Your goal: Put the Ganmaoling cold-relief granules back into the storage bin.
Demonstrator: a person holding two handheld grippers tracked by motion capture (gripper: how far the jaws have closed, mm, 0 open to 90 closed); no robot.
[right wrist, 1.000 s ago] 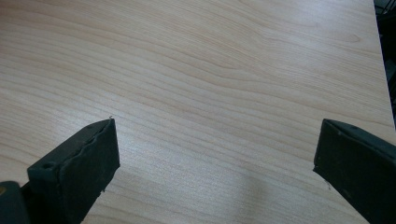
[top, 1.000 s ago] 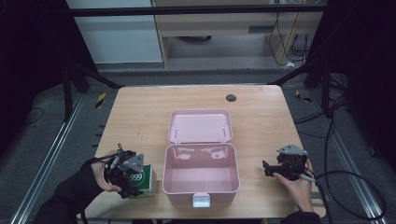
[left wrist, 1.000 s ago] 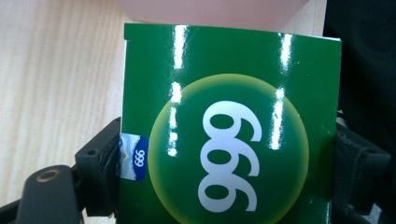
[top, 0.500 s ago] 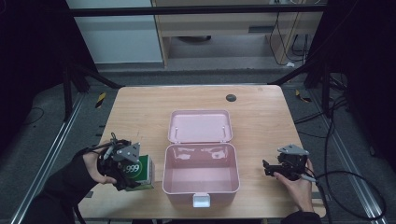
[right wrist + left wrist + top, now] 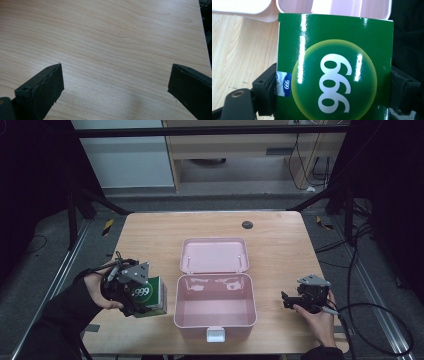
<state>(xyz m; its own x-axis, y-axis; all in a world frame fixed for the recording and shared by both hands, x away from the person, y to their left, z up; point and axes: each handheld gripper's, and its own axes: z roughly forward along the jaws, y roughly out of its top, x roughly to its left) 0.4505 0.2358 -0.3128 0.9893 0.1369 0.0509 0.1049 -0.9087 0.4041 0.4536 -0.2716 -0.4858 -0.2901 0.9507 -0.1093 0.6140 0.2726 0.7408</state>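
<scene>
Pink box [image 5: 215, 312] open, empty; green carton [image 5: 150, 296] clamped in left tool [image 5: 131, 292].

Wooden table [image 5: 280, 232] on dark floor [image 5: 45, 270]

Light wood table [image 5: 150, 245], pink open-lidded box [image 5: 215, 307] resting at near centre, small dark round spot [image 5: 247, 224] on the far side, right of centre.

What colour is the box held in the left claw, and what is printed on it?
Glossy green box, with white "999" in a yellow-rimmed circle; clearest in the left gripper view.
</scene>
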